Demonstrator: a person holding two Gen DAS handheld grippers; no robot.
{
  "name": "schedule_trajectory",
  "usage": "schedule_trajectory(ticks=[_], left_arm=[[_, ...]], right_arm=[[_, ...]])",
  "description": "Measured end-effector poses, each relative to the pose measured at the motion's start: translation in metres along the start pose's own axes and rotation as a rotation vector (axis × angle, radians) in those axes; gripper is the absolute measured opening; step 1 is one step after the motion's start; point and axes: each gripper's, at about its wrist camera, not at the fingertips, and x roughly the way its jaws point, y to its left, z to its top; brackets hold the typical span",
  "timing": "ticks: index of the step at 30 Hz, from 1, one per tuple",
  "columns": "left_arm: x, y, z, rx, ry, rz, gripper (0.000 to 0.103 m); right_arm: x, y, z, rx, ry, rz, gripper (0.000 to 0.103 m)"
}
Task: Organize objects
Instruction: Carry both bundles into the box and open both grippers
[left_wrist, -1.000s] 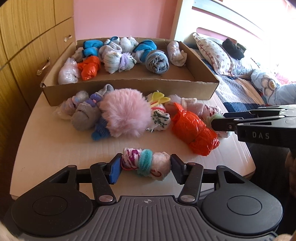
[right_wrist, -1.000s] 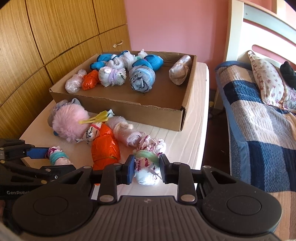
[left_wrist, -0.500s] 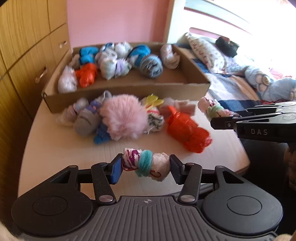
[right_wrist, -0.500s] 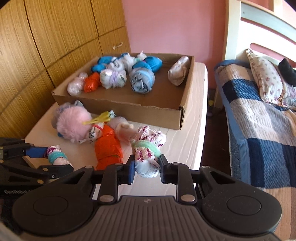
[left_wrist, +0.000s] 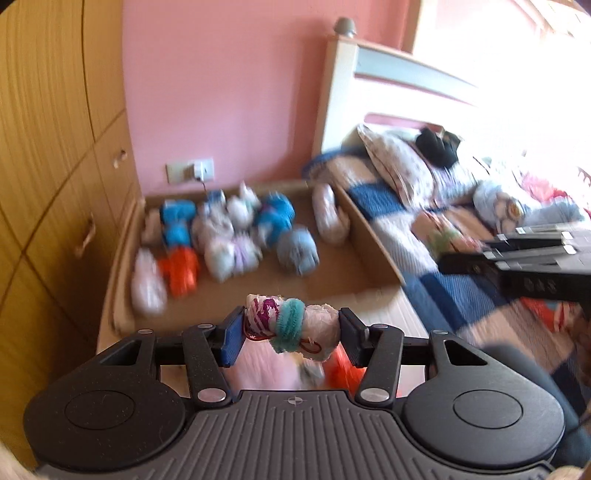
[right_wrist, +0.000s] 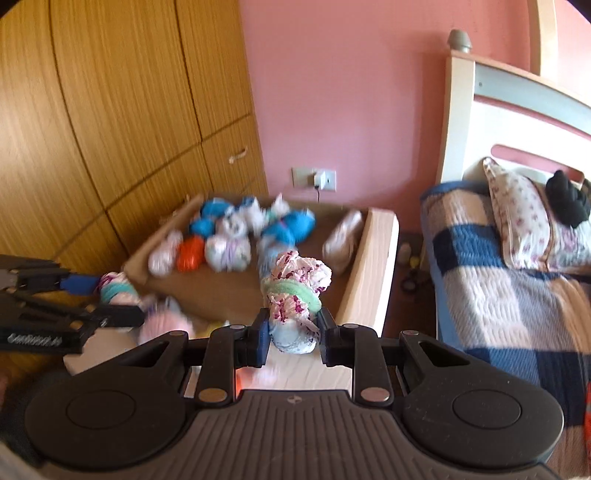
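Note:
My left gripper (left_wrist: 291, 332) is shut on a white sock bundle with a teal band (left_wrist: 291, 325), held in the air in front of the cardboard box (left_wrist: 373, 251). My right gripper (right_wrist: 291, 332) is shut on a white floral sock bundle with a green band (right_wrist: 293, 291), raised near the box's right wall (right_wrist: 369, 266). The box holds several rolled sock bundles, blue, white, orange and grey. Each gripper also shows in the other's view: the right one (left_wrist: 517, 254), the left one (right_wrist: 66, 295). The frames are motion-blurred.
A pink fluffy ball (right_wrist: 166, 325) and an orange bundle (left_wrist: 343, 369) lie on the table below the grippers. Wooden cupboards (right_wrist: 110, 110) stand on the left. A bed with a checked quilt (right_wrist: 509, 295) and a pillow is on the right. A pink wall is behind.
Both grippers have lifted their sock bundles off the table and moved forward and up toward the cardboard box; the view now looks down into the box.

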Motion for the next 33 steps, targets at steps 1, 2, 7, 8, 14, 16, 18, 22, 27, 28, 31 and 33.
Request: schedule_trajectory(ticks=[1,2,7,8,14,16,18,22,27,28,31,33], left_arm=[[0.005,0.004,0.007,-0.005,-0.001,0.006,0.060],[0.010,0.009,0.014,-0.008,-0.002,0.016,0.060],[0.043,0.040,0.036,0.000,0.038,0.065,0.060],[0.048,0.045,0.037,0.007,0.050,0.065,0.060],[0.078,0.076,0.033,0.088,0.131,0.067,0.060],[0.085,0.082,0.029,0.113,0.151,0.061,0.060],[0.091,0.085,0.026,0.146,0.163,0.061,0.060],[0.097,0.092,0.023,0.169,0.167,0.046,0.060],[0.110,0.099,0.018,0.194,0.193,0.029,0.060],[0.112,0.100,0.018,0.198,0.202,0.021,0.060],[0.117,0.098,0.015,0.240,0.218,0.020,0.060],[0.120,0.097,0.014,0.260,0.234,0.019,0.061]], right_arm=[[0.001,-0.002,0.005,-0.004,-0.003,0.000,0.023],[0.004,-0.003,0.011,-0.011,-0.009,-0.001,0.023],[0.022,0.005,0.027,-0.040,-0.010,0.040,0.023],[0.027,0.008,0.029,-0.048,-0.008,0.056,0.023],[0.074,0.036,0.041,-0.082,0.046,0.141,0.023],[0.090,0.047,0.043,-0.090,0.071,0.167,0.023],[0.104,0.059,0.043,-0.105,0.095,0.183,0.023],[0.122,0.075,0.042,-0.116,0.130,0.208,0.023],[0.145,0.080,0.040,-0.141,0.189,0.206,0.023],[0.149,0.080,0.039,-0.143,0.204,0.208,0.023],[0.160,0.082,0.036,-0.151,0.233,0.210,0.023],[0.167,0.085,0.035,-0.149,0.249,0.215,0.023]])
